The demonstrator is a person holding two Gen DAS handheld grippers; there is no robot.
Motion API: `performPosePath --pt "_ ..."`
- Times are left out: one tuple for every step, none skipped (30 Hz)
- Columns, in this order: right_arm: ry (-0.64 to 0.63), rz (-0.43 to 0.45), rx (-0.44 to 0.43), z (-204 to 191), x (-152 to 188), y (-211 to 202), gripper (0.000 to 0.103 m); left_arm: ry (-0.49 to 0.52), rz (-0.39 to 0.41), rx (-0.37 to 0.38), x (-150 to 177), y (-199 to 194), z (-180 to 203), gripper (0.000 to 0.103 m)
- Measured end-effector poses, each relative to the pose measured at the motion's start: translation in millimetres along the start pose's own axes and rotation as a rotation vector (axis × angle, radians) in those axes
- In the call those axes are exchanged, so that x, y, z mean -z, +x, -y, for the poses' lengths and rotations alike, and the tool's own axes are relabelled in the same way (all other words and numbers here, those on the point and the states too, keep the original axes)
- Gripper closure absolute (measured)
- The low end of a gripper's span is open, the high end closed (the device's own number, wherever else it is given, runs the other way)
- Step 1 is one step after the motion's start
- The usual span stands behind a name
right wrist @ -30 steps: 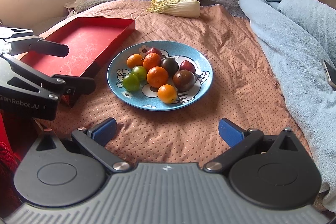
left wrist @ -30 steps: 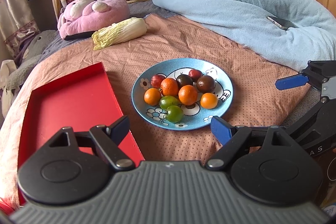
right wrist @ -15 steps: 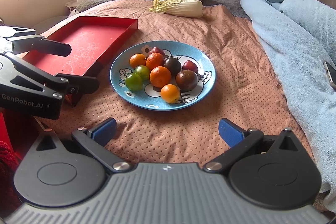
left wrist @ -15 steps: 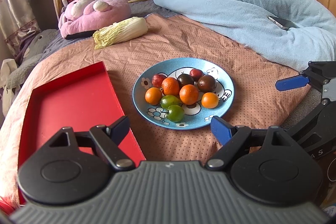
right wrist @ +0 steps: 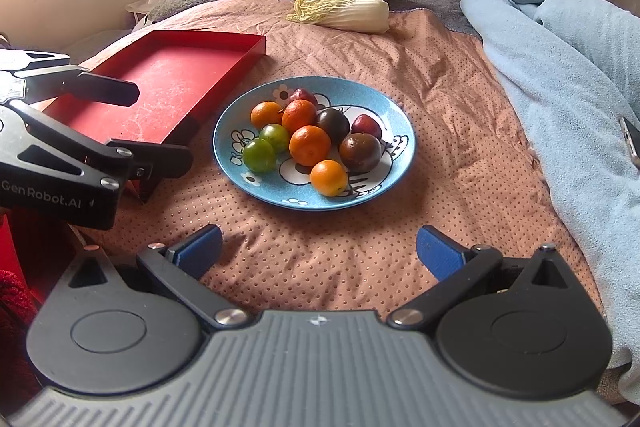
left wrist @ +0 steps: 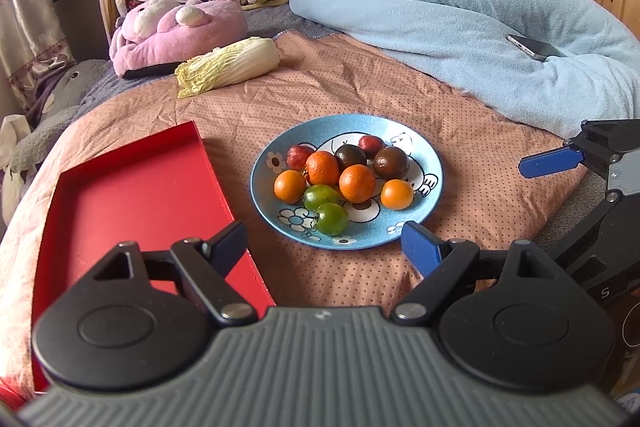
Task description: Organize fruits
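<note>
While angled downward, both tongs point(left wrist: 322, 241) point(right wrist: 318, 247) gape.

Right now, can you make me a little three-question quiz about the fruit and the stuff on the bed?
1. True or false: the red tray already has fruit in it.
2. How many green fruits lie on the blue plate?
3. Which gripper holds a fruit: A left gripper, B right gripper, C neither?

Key
1. False; it holds no fruit.
2. Two, side by side.
3. C; both are open and short of the plate.
</note>
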State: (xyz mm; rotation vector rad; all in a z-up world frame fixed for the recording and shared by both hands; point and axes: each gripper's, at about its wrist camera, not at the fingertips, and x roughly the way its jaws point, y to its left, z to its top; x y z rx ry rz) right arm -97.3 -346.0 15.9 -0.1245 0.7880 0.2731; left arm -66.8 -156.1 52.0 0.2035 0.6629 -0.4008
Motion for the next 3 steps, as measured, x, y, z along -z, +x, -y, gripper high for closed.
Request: performPosePath --pt "0.000 0.000 0.000 -0.1 -0.6 -0.3 0.000 -0.003 0.000 0.002 -0.3 0.2 0.2 0.017" --pt "0.000 0.000 -0.001 -0.1 -0.6 -0.4 0.000 -0.005 -0.002 0.007 -0.9 0.2 0.3 0.017" --pt "0.000 0.000 0.000 -0.1 -0.7 -0.4 0.000 -0.007 -0.003 0.010 -1.2 0.3 0.2 0.017"
